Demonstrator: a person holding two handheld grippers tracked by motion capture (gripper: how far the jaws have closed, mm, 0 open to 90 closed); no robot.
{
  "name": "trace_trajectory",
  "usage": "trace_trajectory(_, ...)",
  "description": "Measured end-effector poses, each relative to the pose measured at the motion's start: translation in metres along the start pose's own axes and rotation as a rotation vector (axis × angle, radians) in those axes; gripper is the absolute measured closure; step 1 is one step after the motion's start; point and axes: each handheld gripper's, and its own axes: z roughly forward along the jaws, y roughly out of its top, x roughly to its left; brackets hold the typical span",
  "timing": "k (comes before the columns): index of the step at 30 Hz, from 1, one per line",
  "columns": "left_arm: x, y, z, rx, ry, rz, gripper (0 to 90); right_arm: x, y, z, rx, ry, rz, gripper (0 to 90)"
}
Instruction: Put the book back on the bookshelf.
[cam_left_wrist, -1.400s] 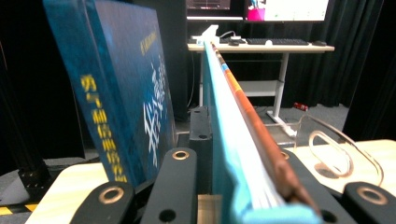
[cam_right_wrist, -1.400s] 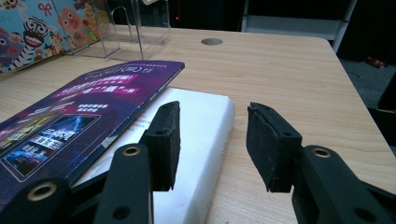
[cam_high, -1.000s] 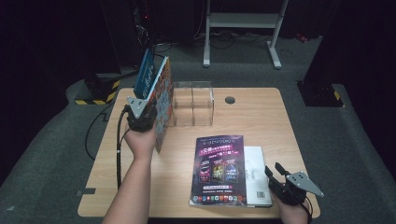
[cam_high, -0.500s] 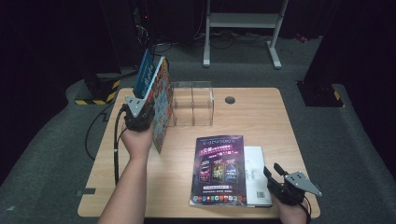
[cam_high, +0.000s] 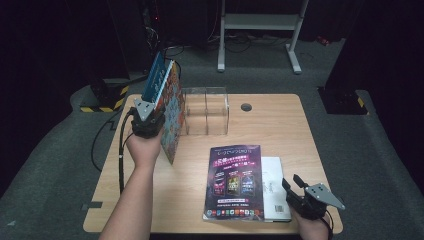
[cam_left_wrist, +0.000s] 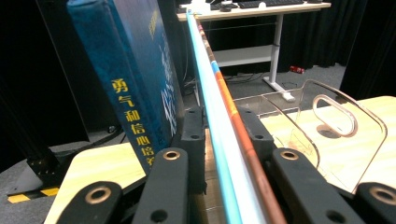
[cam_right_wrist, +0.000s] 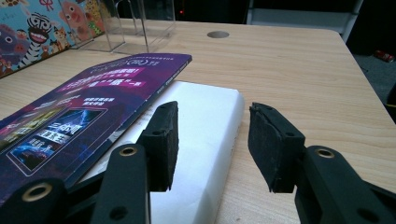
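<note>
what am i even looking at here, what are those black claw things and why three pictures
A person sits at a wooden table and holds a handheld two-jaw gripper in each hand; no robot arm is involved. The high view looks down from above. The other two pictures come from cameras riding on each gripper, looking along its black jaws.

The left gripper holds a thin colourful picture book upright on its edge; its jaws have just been easing open, with the book between them. A thicker blue book stands beside it, next to a clear plastic stand.

The right gripper is open, hovering over a white book that lies partly under a purple magazine.
</note>
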Motion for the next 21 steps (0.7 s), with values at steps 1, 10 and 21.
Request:
trace_trajectory(1, 0.0002, -0.0002, 0.0, 0.001, -0.002, 0.003, 73.8, -0.0001, -0.0002, 0.0001, 0.003, -0.001, 0.004, 52.3)
trace_trajectory(10, -0.0017, -0.0011, 0.0004, -0.011, 0.009, 0.016, 67.7, 0.0008, -0.0011, 0.0005, 0.005, 0.003, -0.008, 51.9)
trace_trajectory(21, 0.0002, 0.0049, -0.0034, -0.018, 0.003, 0.011, 61.3, 0.0015, -0.0004, -0.0002, 0.009, 0.002, -0.01, 51.4)
